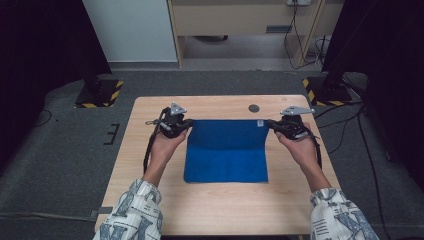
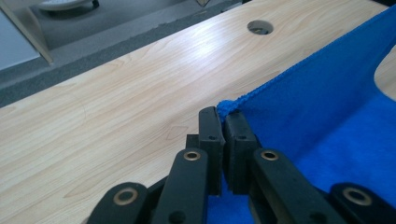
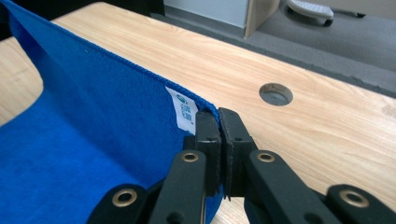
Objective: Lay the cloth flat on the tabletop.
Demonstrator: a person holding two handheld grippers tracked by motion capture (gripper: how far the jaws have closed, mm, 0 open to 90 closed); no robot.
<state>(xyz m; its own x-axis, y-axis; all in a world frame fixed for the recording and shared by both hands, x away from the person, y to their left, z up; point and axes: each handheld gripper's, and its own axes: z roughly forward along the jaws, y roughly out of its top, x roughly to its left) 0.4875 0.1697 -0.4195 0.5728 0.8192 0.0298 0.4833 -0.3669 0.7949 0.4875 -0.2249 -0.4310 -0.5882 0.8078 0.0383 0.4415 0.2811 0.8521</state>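
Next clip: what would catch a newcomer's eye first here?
The blue towel in the middle of the wooden table, its far edge lifted. The left gripper and right gripper each pinch a far corner with shut jaws. A white label sits by the right-hand corner.

The blue cloth (image 1: 226, 150) looks soft, matt terry with a stitched edge; the table (image 1: 220, 205) is smooth pale wood-grain laminate with a faint sheen.

Dim room w/ dark edges, table (image 1: 220, 205) evenly lit, soft glare on wood, backgrounds slightly blurred
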